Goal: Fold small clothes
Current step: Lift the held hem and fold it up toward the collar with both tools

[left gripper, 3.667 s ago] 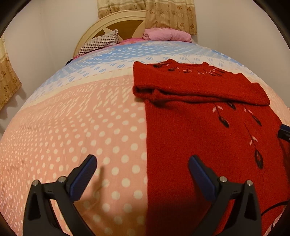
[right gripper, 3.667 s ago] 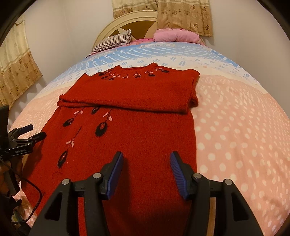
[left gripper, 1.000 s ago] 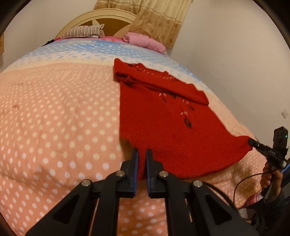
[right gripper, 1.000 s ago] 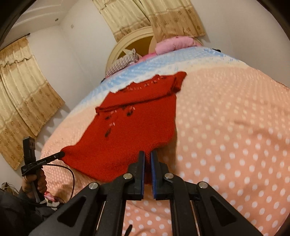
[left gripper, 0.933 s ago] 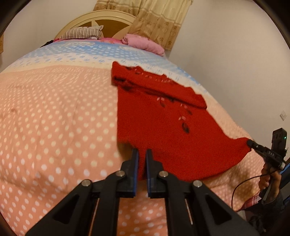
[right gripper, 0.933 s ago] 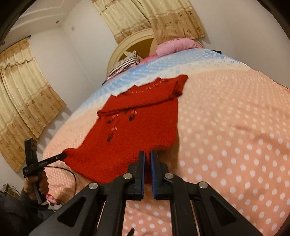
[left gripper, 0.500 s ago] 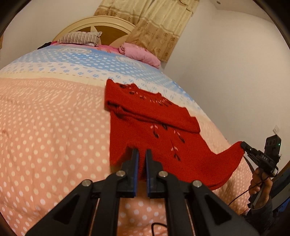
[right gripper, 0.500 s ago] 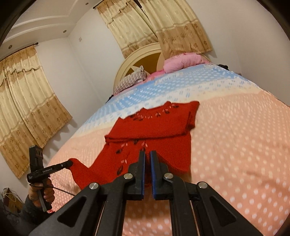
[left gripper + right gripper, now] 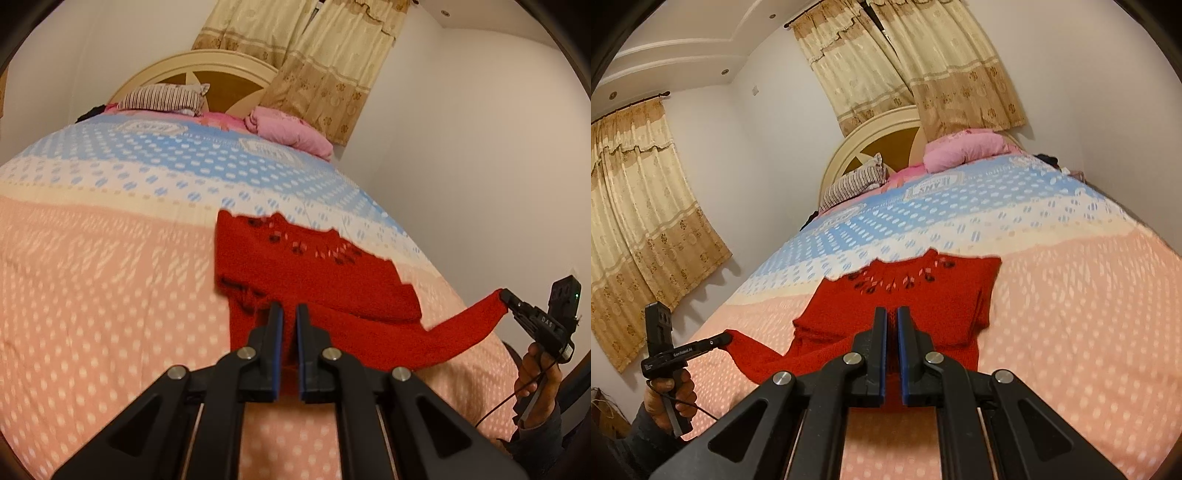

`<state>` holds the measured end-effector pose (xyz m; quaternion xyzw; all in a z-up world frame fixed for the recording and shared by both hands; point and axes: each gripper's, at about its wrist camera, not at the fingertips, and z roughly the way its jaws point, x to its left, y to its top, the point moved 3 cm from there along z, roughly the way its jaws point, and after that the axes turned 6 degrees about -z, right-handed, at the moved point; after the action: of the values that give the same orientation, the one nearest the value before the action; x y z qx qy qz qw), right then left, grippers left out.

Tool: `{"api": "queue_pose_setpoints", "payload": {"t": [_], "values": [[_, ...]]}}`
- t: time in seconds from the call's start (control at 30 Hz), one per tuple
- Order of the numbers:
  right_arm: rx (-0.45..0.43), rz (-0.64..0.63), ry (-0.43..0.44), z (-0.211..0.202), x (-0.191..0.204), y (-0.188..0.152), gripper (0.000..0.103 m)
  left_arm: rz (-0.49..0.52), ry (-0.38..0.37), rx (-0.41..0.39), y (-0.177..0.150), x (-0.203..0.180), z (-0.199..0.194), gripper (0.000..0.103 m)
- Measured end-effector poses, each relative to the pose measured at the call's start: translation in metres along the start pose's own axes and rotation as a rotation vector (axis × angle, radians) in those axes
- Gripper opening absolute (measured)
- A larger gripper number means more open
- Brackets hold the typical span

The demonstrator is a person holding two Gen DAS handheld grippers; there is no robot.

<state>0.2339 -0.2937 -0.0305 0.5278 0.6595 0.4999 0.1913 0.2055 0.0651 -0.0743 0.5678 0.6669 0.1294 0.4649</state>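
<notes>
Both the left gripper (image 9: 289, 314) and right gripper (image 9: 892, 317), wide apart before, now pinch the red knitted sweater's (image 9: 295, 266) bottom edge, lifting it toward twelve o'clock to fold it over on the spotted pink bedspread (image 9: 92, 295).

dotted bedspread (image 9: 92, 277), pink pillow (image 9: 964, 149), curtains (image 9: 923, 62)

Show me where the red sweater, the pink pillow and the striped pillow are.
red sweater (image 9: 314, 273), left wrist view, on the folded upper part.
pink pillow (image 9: 288, 131), left wrist view, on its middle.
striped pillow (image 9: 855, 184), right wrist view, on its striped face.
</notes>
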Motion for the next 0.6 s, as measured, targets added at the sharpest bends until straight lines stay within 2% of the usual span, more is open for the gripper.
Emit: {"api": "queue_pose_setpoints", "payload": {"t": [0.17,0.6], "values": [[-0.023,-0.011,-0.013,0.014,-0.006,0.031,0.005,0.017,0.001,-0.041,0.029,-0.006,0.010,0.007],[-0.003,-0.012,-0.043,0.082,-0.029,0.082,0.005,0.071,0.055,-0.061,0.089,-0.012,0.066,0.006]]}}
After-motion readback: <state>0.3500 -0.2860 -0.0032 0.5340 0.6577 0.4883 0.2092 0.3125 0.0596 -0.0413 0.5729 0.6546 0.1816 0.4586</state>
